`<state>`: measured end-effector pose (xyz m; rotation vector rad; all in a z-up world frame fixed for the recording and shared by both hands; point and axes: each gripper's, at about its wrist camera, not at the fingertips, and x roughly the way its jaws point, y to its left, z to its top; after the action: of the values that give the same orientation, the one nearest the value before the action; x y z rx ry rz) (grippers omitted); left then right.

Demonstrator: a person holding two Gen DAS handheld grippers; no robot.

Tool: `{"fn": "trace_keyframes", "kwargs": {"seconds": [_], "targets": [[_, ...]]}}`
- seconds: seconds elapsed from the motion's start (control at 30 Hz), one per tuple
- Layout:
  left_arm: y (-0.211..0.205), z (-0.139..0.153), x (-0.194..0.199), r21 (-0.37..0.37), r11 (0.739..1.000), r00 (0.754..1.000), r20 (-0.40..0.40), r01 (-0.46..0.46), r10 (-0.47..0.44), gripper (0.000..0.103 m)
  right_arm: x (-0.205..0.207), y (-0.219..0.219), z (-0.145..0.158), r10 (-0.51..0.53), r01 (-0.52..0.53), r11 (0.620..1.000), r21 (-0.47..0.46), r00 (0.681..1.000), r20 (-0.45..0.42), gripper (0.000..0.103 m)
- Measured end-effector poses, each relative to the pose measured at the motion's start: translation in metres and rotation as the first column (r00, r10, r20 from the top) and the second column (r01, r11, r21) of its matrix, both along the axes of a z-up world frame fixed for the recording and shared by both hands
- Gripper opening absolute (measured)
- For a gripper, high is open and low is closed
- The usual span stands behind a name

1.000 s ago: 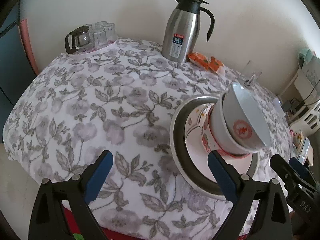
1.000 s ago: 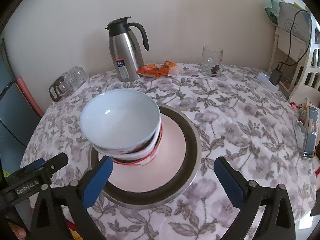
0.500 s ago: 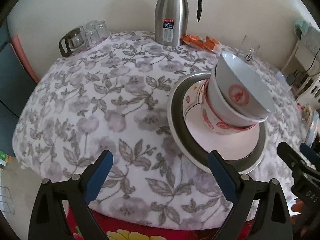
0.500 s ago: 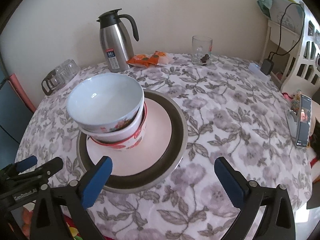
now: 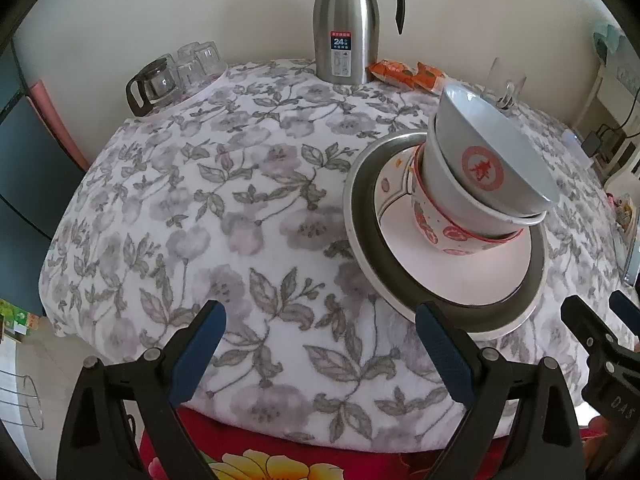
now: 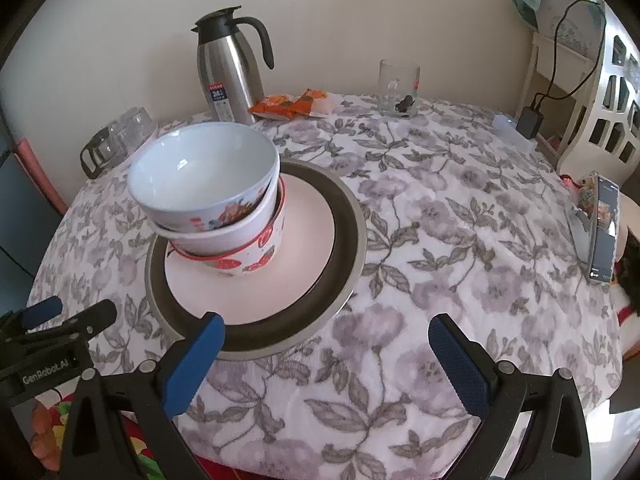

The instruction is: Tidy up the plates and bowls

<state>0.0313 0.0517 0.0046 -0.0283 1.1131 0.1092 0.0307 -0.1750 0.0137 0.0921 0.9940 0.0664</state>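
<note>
Blue-padded black left gripper (image 5: pixel 316 344) nearest, jaws spread wide over the floral grey-and-white cloth of the tabletop (image 5: pixel 208 216), holding nothing. Same for the blue-padded black right gripper (image 6: pixel 326 356): spread wide, empty, low at the near edge.

Just beyond, wide steel-rimmed round tray (image 6: pixel 348 216) flat on the cloth, pale pink round plate (image 6: pixel 308 232) nested inside it. On the plate, off-centre toward its left side, red-patterned white bowl (image 6: pixel 256 256) at the bottom, plain white bowl (image 6: pixel 224 232) inside that, white bowl with a blue-grey interior (image 6: pixel 200 172) on top.

Clearly tilted, that top bowl, leaning left in the right wrist view and not seated level in the one below. Likely to slide or tip if nudged or if the tray is dragged across the soft cloth; could topple the whole stack off the plate. Risky too, gripping one thin rim: glazed ceramic, probably slippery between pads.

Further back, tall stainless-steel thermos jug with a black handle (image 6: pixel 228 72), orange snack packets (image 6: pixel 292 106) and clear glass mug (image 6: pixel 398 88) near the wall, well apart from the stack.
</note>
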Motion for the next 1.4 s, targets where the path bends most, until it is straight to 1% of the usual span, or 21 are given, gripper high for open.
{"fn": "trace_keyframes", "kwargs": {"seconds": [0.17, 0.73, 1.4], "targets": [[-0.0018, -0.0004, 0.0004, 0.008, 1.000, 1.000, -0.002, 0.009, -0.009, 0.096, 0.0004, 0.0000, -0.0007, -0.001, 0.001, 1.000, 0.000, 1.000, -0.007, 0.103], [0.0001, -0.0078, 0.0046, -0.027, 1.000, 0.999, -0.048, 0.011, -0.012, 0.096, 0.0028, -0.0010, -0.0024, -0.005, 0.005, 1.000, -0.003, 1.000, -0.017, 0.103], [0.0004, -0.0084, 0.0053, -0.033, 0.999, 0.999, -0.051, 0.009, -0.011, 0.096, 0.0029, -0.0022, -0.0038, -0.007, 0.007, 1.000, -0.002, 1.000, -0.018, 0.103]]}}
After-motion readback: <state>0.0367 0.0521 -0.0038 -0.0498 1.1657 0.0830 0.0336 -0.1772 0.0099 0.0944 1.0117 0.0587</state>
